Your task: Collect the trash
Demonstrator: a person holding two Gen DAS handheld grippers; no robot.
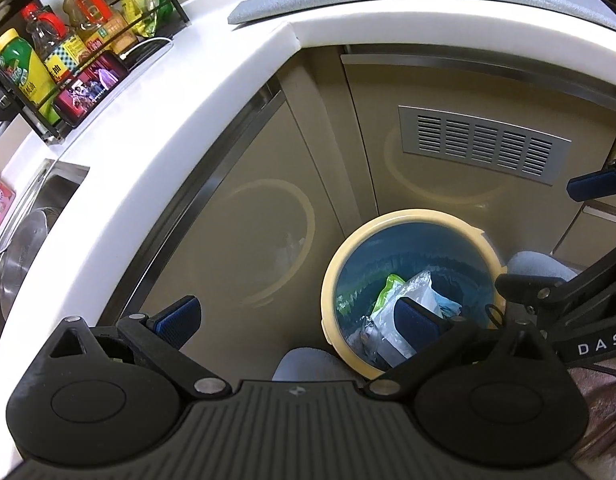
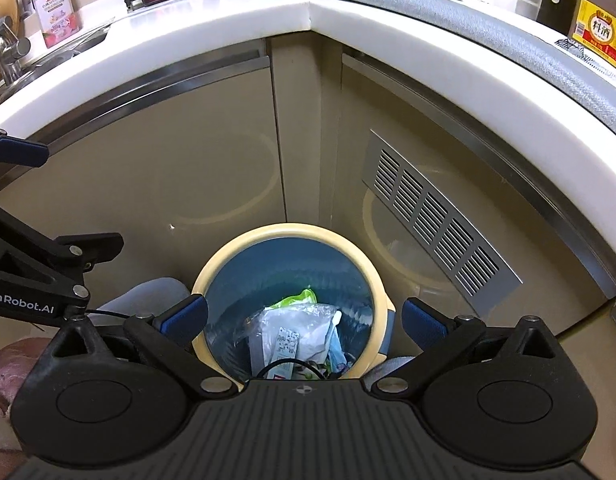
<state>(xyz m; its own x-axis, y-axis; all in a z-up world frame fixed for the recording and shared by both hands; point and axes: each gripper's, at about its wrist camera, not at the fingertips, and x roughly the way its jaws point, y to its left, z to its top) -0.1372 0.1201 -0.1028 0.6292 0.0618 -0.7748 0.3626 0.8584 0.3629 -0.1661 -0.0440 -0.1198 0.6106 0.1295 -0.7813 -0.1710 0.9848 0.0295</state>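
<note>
We hold right gripper (image 2: 304,320) over trash bin (image 2: 212,268), jaws wide, empty; wrappers (image 2: 292,332) inside. Left gripper (image 1: 296,320) at 9 o'clock, jaws wide, empty. Drop looks done.

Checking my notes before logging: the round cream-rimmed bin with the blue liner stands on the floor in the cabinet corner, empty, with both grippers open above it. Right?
Not quite: the round cream-rimmed bin is not empty. The right wrist view shows clear plastic wrappers and a green packet inside. The rest holds: floor corner, left gripper and right gripper open above.
</note>
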